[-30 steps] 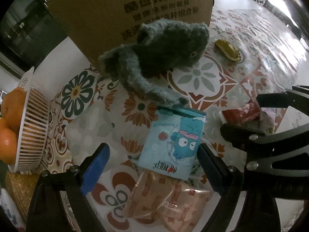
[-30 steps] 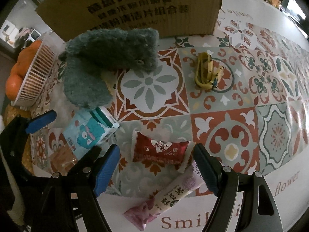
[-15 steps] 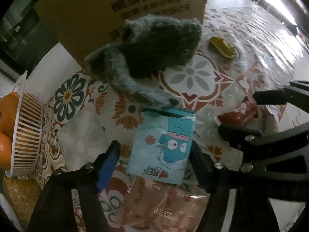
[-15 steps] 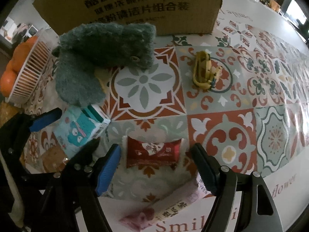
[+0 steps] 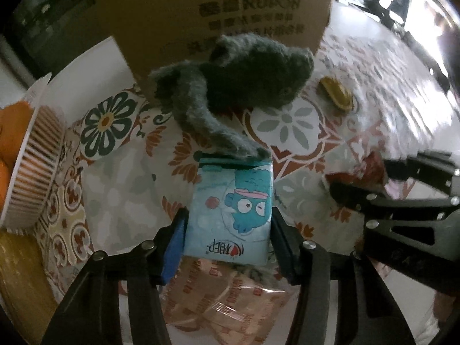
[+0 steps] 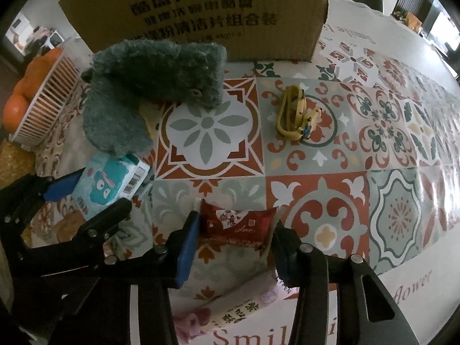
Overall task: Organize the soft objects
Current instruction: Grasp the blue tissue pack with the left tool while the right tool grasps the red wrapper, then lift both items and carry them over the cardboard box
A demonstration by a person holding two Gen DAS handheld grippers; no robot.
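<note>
Jaws tighter; oranges (image 6: 20, 97) in basket (image 6: 49, 106)

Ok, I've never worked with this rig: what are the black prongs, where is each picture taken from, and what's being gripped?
No robot arm here: a person holds a two-finger gripper in each hand, with a fisheye camera on each looking along its fingers. The left wrist view shows the left gripper closing around a light-blue tissue pack with a cartoon character. The right wrist view shows the right gripper closing around a red snack packet. On the patterned tablecloth also lie a grey plush toy, a yellow clip, a pink wrapped bar, and a basket of oranges beside a cardboard box.
</note>
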